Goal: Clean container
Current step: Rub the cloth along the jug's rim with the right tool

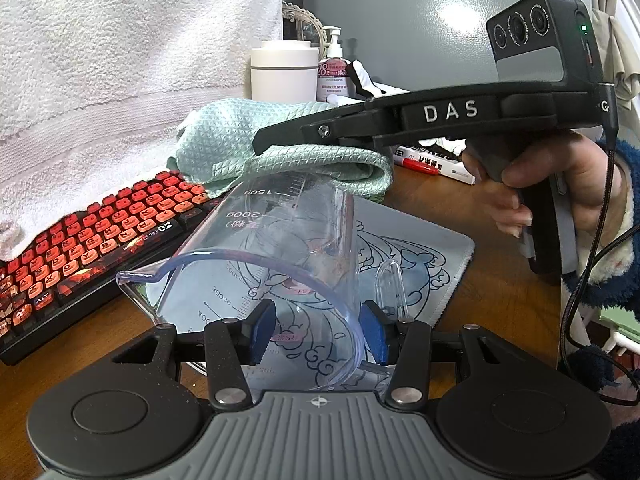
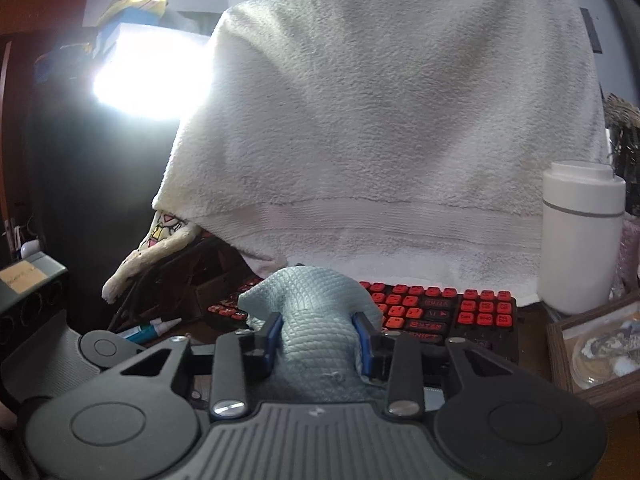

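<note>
L gripper (image 1: 318, 334) clamped on clear measuring cup (image 1: 256, 276), rim wall btwn blue pads, cup tipped on side, base pointing away past fingertips. R gripper (image 2: 318, 338) pinching mint cloth (image 2: 316, 320), bunched btwn pads, sticking out beyond tips.

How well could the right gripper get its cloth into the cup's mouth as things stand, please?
Probably not yet. The left gripper holds the cup with its mouth toward the left hand, and the right gripper, shut on the cloth, is over the cup's closed base.
</note>
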